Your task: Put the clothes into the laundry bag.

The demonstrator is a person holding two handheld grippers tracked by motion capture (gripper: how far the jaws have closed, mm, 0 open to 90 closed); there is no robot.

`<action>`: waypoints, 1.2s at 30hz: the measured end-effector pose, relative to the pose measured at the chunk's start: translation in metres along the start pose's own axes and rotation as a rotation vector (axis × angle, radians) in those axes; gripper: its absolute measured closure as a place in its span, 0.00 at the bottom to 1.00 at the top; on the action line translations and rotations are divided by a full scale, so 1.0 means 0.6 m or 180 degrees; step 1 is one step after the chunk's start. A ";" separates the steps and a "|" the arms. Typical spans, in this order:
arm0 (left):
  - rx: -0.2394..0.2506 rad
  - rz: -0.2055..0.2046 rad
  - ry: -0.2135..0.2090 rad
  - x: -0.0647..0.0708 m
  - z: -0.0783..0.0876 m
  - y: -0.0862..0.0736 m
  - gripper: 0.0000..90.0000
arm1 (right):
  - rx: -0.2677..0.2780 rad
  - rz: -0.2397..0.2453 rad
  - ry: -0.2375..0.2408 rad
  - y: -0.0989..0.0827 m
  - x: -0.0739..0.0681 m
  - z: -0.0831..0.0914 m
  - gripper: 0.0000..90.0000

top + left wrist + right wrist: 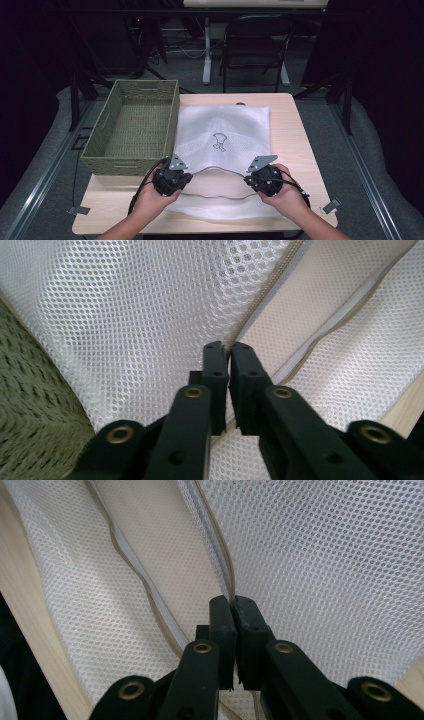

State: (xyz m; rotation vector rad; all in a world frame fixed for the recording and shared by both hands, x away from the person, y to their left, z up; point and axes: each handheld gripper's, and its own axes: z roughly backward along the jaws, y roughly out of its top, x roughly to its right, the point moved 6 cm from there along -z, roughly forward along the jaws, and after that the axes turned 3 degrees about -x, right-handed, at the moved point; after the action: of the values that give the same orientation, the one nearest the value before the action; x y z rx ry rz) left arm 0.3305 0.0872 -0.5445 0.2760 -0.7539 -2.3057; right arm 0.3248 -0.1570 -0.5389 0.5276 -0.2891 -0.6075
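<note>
Grippers clamped: left gripper point(172, 181) and right gripper point(263, 180) each pinch the upper zipper edge of the white mesh laundry bag point(225, 135) lying mid-table, right of the green woven basket point(132, 125), likely to spread its near opening.

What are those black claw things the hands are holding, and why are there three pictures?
They are grippers, pinching tools a person squeezes by hand. One picture looks down from above the wooden table. The other two come from small cameras riding on each gripper. On the table lie a white mesh bag with an open zipper and a green woven basket beside it. The left gripper and the right gripper are each pinched shut on the bag's upper zipper edge, one at each end of the opening.
</note>
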 end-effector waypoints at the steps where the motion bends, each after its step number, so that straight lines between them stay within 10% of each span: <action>1: -0.0011 -0.0005 -0.0011 -0.001 -0.001 -0.001 0.99 | 0.0008 -0.0017 0.0002 -0.001 -0.001 -0.001 0.98; 19: -0.0413 0.0147 -0.0166 -0.010 -0.062 -0.062 1.00 | -0.0266 -0.0101 0.0120 -0.058 -0.006 -0.056 0.98; 36: -0.0312 0.0277 -0.0226 -0.012 -0.065 -0.071 0.99 | -0.0134 -0.0390 0.0267 -0.073 -0.002 -0.068 0.91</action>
State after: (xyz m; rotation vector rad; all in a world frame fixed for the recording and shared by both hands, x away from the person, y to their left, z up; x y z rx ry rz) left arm 0.3275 0.1000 -0.6008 0.1151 -0.6720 -2.2717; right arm 0.3199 -0.1711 -0.5966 0.5316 -0.1650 -0.7068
